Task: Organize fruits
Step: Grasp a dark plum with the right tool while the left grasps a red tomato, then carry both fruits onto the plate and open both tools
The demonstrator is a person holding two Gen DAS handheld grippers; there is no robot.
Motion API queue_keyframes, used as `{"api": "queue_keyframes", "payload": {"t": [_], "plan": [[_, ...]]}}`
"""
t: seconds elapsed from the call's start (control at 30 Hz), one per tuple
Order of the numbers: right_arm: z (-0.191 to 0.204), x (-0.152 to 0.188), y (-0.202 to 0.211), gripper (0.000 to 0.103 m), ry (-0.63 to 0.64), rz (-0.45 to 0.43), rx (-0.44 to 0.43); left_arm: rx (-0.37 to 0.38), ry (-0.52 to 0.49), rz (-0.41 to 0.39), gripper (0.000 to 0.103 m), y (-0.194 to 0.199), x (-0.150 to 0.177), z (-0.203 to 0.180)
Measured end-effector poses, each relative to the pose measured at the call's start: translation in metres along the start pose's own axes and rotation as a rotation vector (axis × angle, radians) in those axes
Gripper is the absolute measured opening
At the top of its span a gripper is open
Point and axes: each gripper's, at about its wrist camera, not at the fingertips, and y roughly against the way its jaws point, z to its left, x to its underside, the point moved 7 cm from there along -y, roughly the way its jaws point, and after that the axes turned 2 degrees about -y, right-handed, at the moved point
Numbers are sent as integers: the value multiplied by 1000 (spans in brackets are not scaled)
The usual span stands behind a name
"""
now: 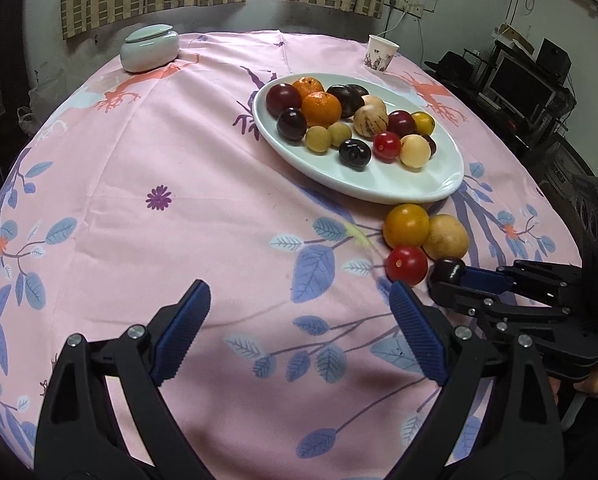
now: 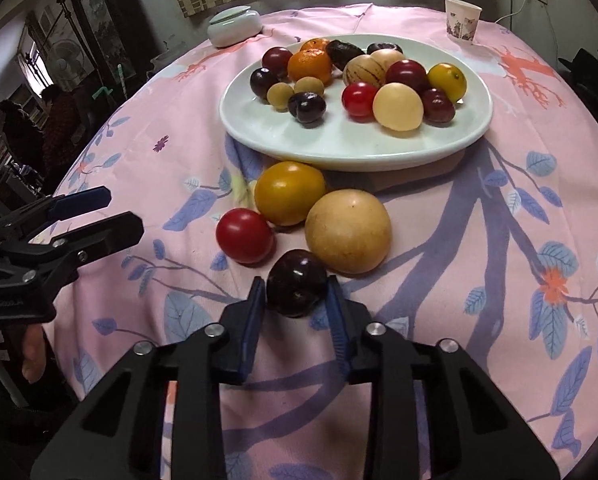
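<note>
Left wrist view
- left gripper (image 1: 299, 316): jaws wide apart, nothing between them, held over bare tablecloth (image 1: 179, 152), pitched down toward the table
- right gripper (image 1: 443, 280): comes in from the right edge, low over the cloth, tips pinched on a dark plum (image 1: 448, 269)
- loose fruit: red tomato (image 1: 406, 265), yellow tomato (image 1: 406, 225), tan round fruit (image 1: 446, 237) clustered just beside the plate's near rim, off the plate
- plate (image 1: 379, 188): white oval, already carrying most of the fruit

Right wrist view
- right gripper (image 2: 297, 292): both blue pads against the sides of the dark plum (image 2: 297, 282), plum looks to rest on the cloth, touching or just beside the tan round fruit (image 2: 348, 232)
- left gripper (image 2: 111, 216): at left edge, spread, empty; fingers (image 2: 31, 356) of the person's hand show under it
- plate (image 2: 339, 152): free space on the near half

Judgement
- step: grasp of the fourth loose fruit, pick not yet lifted
- next: lift straight up clear of the neighbours, carry forward, set on the plate's empty near side
- risk: round plum may slip; nudging the tan fruit could roll it
</note>
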Motion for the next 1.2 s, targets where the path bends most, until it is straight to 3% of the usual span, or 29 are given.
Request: {"api": "queue_keyframes", "payload": {"t": [0.17,0.47,0.57,0.63,0.7,0.8,1.2], "plan": [[-8,5,14,30,-17,-10,10,16,-38,14,93,-6,-1,-18],[-60,19,43,30,-124,-57,43,24,-137,38,91,-31,-7,-67],[-68,22,48,30,-136,-65,28,31,-136,57,77,-41,-9,-73],[-72,23,49,30,-145,-66,18,39,-132,87,52,-50,-8,-76],[-75,23,48,30,-150,-65,10,39,-129,108,39,-58,-6,-77],[-74,23,47,30,-151,-60,4,48,-123,93,33,-56,-6,-77],[-53,16,46,30,-108,-59,10,85,-127,50,32,-31,-4,-75]]}}
